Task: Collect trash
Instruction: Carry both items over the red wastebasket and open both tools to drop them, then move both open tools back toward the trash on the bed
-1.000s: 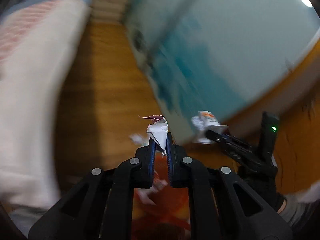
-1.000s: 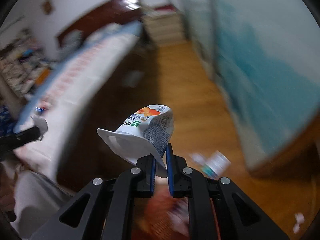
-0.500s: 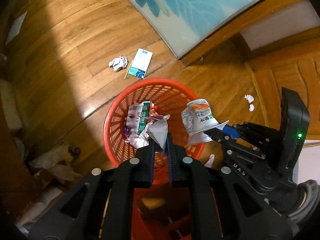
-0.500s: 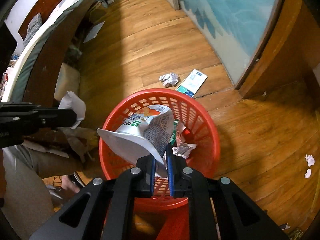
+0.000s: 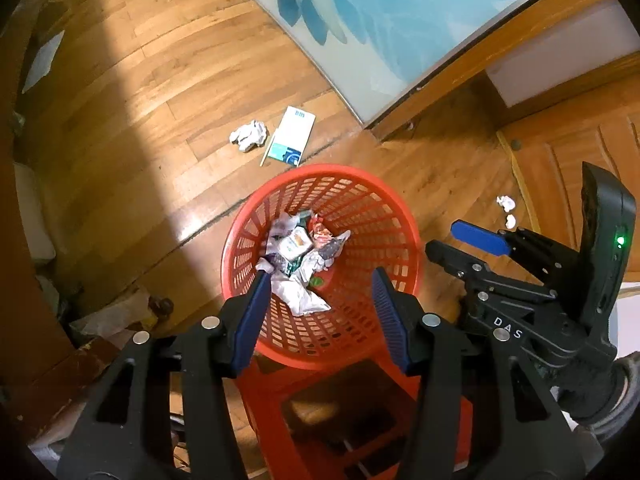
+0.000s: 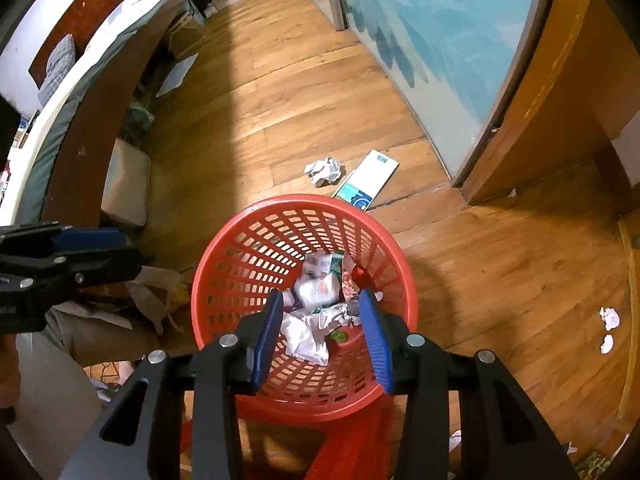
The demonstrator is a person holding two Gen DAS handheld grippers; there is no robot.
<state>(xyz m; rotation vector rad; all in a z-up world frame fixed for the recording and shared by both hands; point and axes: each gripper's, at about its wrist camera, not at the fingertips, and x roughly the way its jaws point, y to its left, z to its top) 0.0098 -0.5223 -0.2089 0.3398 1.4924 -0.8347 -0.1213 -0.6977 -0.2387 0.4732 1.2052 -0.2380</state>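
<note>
Both grippers hang over the red basket with their jaws spread wide and nothing between them.

The left gripper (image 5: 320,280) and the right gripper (image 6: 324,320) are each held above the basket (image 6: 224,252), blue pads apart; the right gripper also shows at 3 o'clock in the left camera view, jaws apart. Trash (image 6: 316,300) lies piled at the bottom of the basket: crumpled paper, wrappers and a small cup. On the wooden floor (image 6: 280,92), at 12 o'clock just beyond the basket rim, a flat white-and-teal carton (image 6: 368,180) lies beside a paper wad (image 6: 323,169). Two small paper scraps (image 6: 608,328) sit well apart from the basket at 3 o'clock. A bed (image 6: 80,64) runs along 10 o'clock.
</note>
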